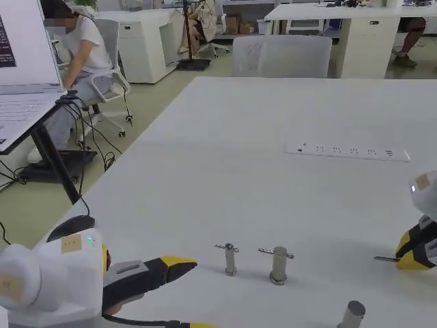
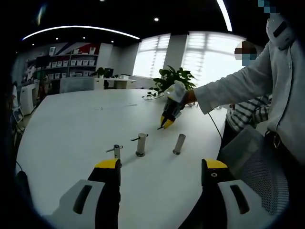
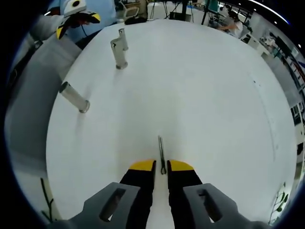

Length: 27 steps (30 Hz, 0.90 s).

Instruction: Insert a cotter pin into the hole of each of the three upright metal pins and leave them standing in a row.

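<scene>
Three upright metal pins stand in a row near the table's front edge. The left pin [image 1: 231,259] and the middle pin [image 1: 278,265] each carry a cotter pin through the top. The right pin [image 1: 353,315] [image 3: 75,97] has none. My right gripper [image 1: 412,251] [image 3: 162,167] is to the right of the row, shut on a thin cotter pin [image 1: 385,258] [image 3: 161,151] that sticks out ahead of its tips just above the table. My left gripper [image 1: 188,294] [image 2: 161,165] is open and holds nothing, just left of the row, facing the pins [image 2: 140,144].
A white power strip [image 1: 347,151] lies farther back on the white table [image 1: 225,157]. A grey chair [image 1: 280,56] stands at the far edge. To the left a person [image 1: 82,48] sits by a stand with cables.
</scene>
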Available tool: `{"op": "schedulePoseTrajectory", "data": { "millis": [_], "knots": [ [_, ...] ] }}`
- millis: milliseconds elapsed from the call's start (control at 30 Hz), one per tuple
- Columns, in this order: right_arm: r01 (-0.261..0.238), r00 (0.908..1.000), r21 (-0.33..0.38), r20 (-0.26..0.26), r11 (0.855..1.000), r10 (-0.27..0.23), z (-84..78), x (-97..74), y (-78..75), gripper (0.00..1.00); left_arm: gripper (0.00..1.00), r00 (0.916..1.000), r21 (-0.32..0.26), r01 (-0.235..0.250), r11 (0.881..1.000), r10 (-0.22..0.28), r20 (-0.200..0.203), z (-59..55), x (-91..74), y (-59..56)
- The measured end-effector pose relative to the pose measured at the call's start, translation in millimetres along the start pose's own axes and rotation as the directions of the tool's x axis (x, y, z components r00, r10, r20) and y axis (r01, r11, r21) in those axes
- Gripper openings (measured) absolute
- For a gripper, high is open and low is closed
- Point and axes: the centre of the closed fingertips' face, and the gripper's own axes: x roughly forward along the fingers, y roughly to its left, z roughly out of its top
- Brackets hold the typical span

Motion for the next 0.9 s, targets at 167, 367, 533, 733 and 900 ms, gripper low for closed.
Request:
{"op": "schedulePoseTrajectory", "data": {
  "millis": [167, 367, 533, 733, 900],
  "knots": [
    [0.013, 0.9998, -0.037, -0.017, 0.999, -0.014, -0.9, 0.3, 1.0, 0.07, 0.68, 1.0, 0.001, 0.0, 1.0, 0.0, 0.001, 0.2, -0.5, -0.3],
    [0.028, 0.9991, -0.078, -0.029, 0.997, -0.03, -1.1, 0.8, 1.7, 0.05, 0.68, 1.0, 0.002, 0.001, 1.0, -0.001, 0.002, 1.0, -0.2, -1.1],
    [0.033, 0.9993, -0.075, -0.015, 0.997, -0.034, 1.0, -1.9, 1.8, 0.04, 0.68, 1.0, 0.008, 0.007, 1.0, -0.007, 0.005, 4.3, 0.1, -2.7],
    [0.036, 0.9993, -0.076, -0.005, 0.996, -0.036, 4.7, -8.5, 5.0, 0.03, 0.68, 0.9998, 0.014, 0.016, 1.0, -0.016, 0.006, 8.0, 2.8, -5.4],
    [0.045, 0.999, -0.093, 0.006, 0.995, -0.044, 11.9, -16.5, 10.0, 0.03, 0.68, 0.9996, 0.026, 0.029, 0.999, -0.029, 0.006, 11.1, 5.9, -8.4]
  ]
}}
